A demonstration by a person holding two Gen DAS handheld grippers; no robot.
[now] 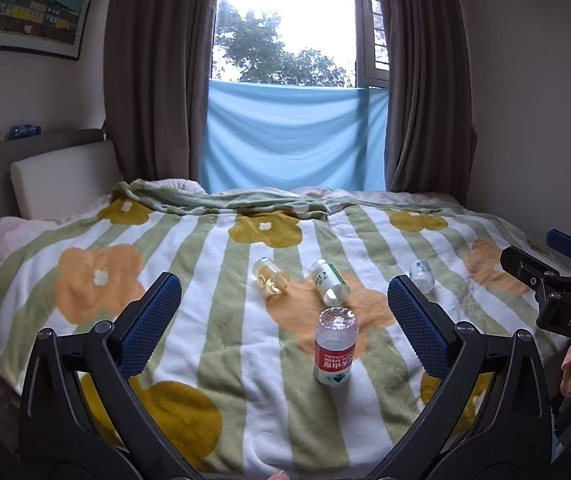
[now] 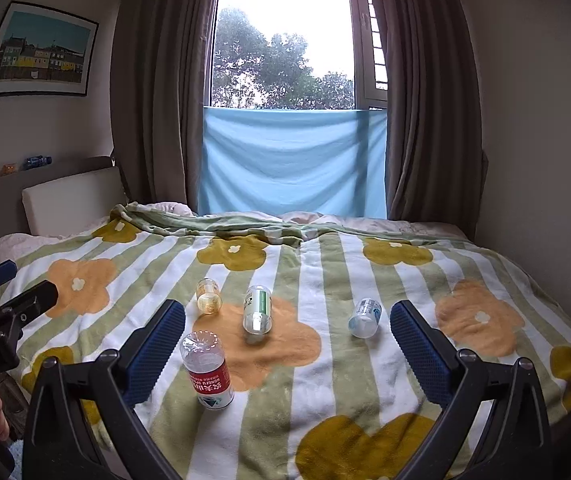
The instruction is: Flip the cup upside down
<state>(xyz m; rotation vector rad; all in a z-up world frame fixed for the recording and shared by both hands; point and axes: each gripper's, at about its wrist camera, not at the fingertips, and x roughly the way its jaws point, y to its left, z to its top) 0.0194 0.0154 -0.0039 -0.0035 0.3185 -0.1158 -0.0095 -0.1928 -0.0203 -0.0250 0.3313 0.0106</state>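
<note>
Cup-like cut bottles lie on the bed's flowered blanket (image 1: 205, 344); in the left wrist view the red-labelled cup (image 1: 335, 346) stands near the middle, toward the near edge, apparently already mouth-down with its ribbed base up, though the fisheye makes that hard to confirm. Beyond it, toward the centre, a yellowish cup (image 1: 270, 276) and a green-labelled cup (image 1: 329, 283) lie on their sides, and a small clear cup (image 1: 422, 275) lies further right. The left gripper (image 1: 283, 322) hangs above the near edge with jaws spread wide, holding and touching nothing. The right gripper (image 1: 557, 292) shows at the right edge of this view. In the right wrist view the red-labelled cup (image 2: 206, 370) sits just beside the left blue pad, the green-labelled cup (image 2: 258, 310) and yellowish cup (image 2: 208, 296) further in, the small clear cup (image 2: 364, 317) toward the right. The right gripper (image 2: 287, 342) is likewise wide and empty. The likely risk is the soft, yielding blanket: a light cup set down inverted could tip over, and a thin plastic wall may buckle or squirt out if pinched off-centre.
</note>
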